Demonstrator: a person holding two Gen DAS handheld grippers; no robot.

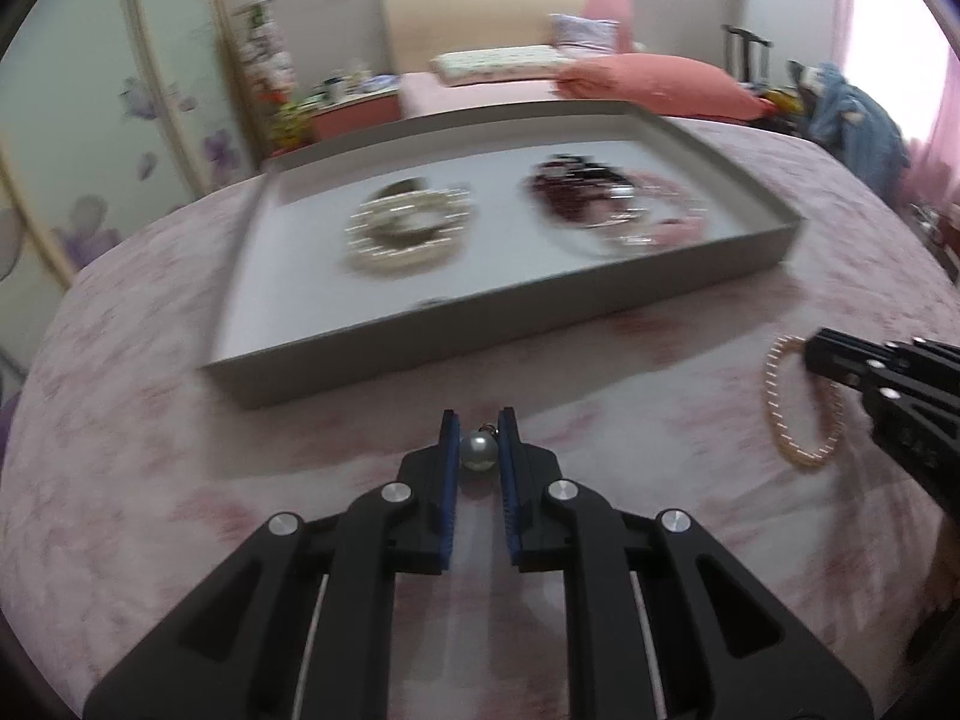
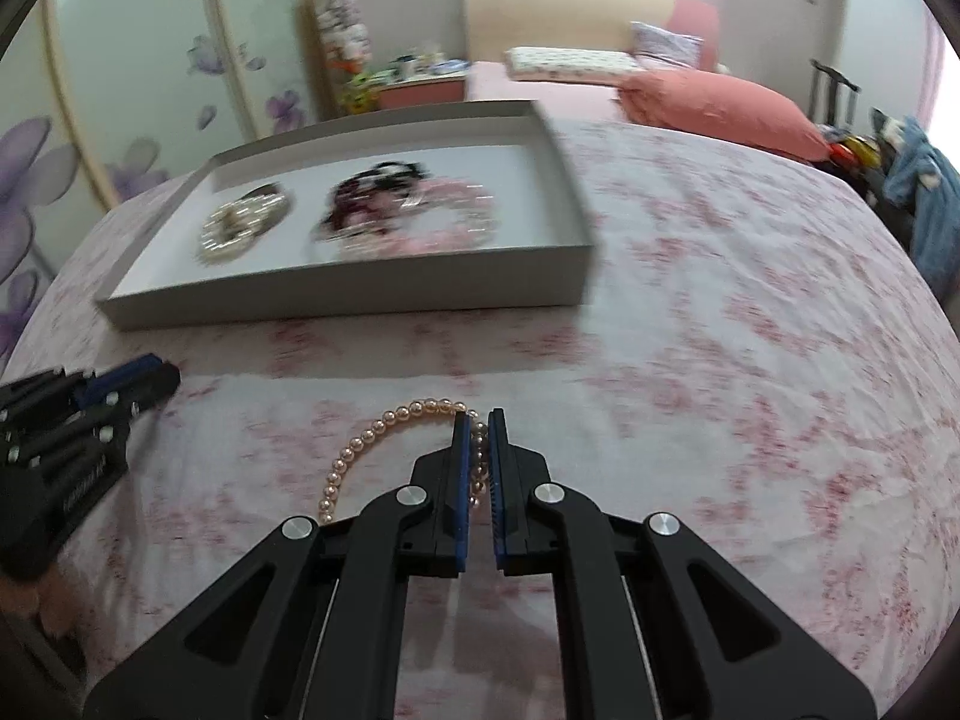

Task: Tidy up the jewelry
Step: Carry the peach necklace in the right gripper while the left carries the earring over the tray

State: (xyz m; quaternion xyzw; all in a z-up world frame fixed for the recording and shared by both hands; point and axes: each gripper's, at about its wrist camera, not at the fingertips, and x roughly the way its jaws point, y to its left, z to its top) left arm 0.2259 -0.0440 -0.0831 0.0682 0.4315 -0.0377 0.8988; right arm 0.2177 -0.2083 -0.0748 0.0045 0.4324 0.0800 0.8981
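We hold the left gripper (image 1: 479, 435) low over the pink floral bedspread (image 1: 150, 480). Its blue pads are drawn close and pinch a single grey pearl pendant (image 1: 478, 451) between them, the small metal loop of the pendant pointing toward 1 o'clock. At 12 o'clock, just beyond the fingertips, lies the shallow grey tray (image 1: 420, 354). Inside it, blurred, sit a coil of white pearls (image 1: 405, 231) at 11 o'clock and a dark red and pink heap of jewelry (image 1: 600, 204) at 1 o'clock.

At 3 o'clock in the left wrist view, the right gripper (image 1: 810, 354) touches a pink pearl bracelet (image 1: 798, 402) lying on the bedspread.

From the right wrist view, the right gripper (image 2: 478, 420) has its pads nearly closed, with a narrow gap, around one side of the pink pearl bracelet; the rest of the loop arcs out toward 10 o'clock on the cloth. We cannot tell whether the pads press the beads firmly. The tray stands at 11 o'clock, well apart from the bracelet. The left gripper shows at 9 o'clock.
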